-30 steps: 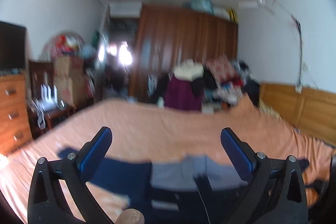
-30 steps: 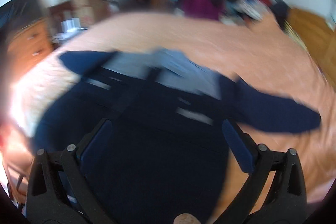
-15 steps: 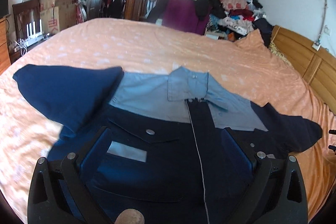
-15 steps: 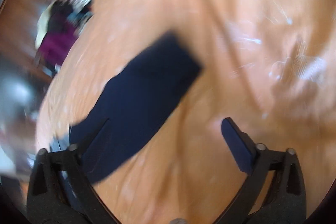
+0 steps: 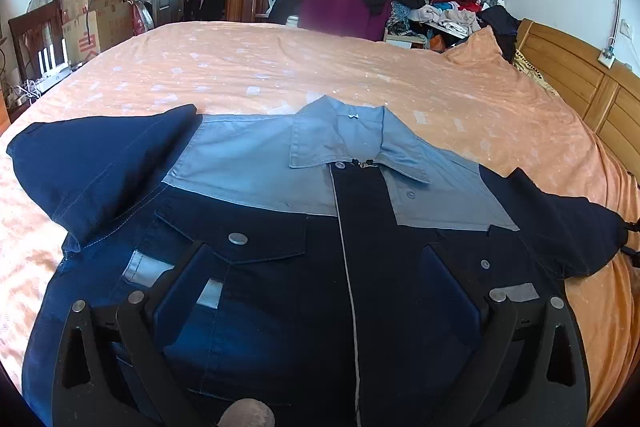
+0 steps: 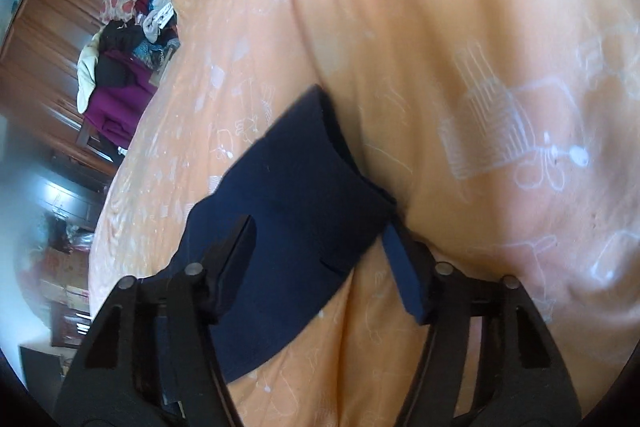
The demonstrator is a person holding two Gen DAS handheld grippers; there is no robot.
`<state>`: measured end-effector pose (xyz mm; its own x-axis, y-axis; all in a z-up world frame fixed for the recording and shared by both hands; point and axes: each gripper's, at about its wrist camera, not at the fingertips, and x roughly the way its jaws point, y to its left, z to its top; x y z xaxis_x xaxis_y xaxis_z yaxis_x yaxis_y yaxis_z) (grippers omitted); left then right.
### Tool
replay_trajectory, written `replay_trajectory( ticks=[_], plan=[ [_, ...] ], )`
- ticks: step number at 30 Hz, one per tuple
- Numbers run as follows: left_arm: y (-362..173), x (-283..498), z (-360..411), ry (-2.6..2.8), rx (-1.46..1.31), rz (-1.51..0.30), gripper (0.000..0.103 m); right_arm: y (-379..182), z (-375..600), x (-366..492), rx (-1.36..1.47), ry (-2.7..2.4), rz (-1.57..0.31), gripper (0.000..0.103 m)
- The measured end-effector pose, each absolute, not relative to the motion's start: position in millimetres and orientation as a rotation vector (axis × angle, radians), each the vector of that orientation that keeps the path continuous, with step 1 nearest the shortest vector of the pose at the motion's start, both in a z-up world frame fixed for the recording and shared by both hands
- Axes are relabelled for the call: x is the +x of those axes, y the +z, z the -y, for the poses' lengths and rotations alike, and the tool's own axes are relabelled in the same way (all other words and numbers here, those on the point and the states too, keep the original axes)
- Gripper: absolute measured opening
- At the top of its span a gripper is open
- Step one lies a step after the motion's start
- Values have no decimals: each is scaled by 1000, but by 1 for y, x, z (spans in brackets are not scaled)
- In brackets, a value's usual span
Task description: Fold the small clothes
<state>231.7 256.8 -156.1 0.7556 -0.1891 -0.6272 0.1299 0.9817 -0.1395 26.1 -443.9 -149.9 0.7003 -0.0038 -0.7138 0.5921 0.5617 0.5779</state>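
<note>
left hand-held gripper (image 5: pixel 316 279): jaws wide apart, low over jacket front | right hand-held gripper (image 6: pixel 324 259): jaws spread either side of the sleeve cuff (image 6: pixel 296 187), contact unclear through blur | jacket (image 5: pixel 280 227): spread front-up on orange bed (image 5: pixel 280 67)

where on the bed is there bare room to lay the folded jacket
Bare orange sheet runs beyond the jacket collar to the far edge, and right of its sleeve. Crowded: the clothes pile and boxes past the bed.

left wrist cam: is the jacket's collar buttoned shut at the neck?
No. The light blue collar lies spread open on the jacket, and the button under it sits unfastened beside the dark placket.
</note>
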Motion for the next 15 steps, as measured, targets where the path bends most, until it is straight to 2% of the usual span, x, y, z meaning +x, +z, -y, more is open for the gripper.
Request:
replay_trajectory(
  ticks=[9,10,11,15],
  plan=[
    [-158,232,-268,-162,-98,-706,103,-174,452,30,962,-404,-732,63],
    [-157,232,-269,-161,-103,-704,103,-174,452,32,977,-379,-719,43],
    [-156,231,-269,-159,-105,-701,103,-172,450,35,984,-364,-713,9],
    [-142,232,-279,-150,-128,-670,103,-118,402,50,912,-230,-603,9]
  ],
)
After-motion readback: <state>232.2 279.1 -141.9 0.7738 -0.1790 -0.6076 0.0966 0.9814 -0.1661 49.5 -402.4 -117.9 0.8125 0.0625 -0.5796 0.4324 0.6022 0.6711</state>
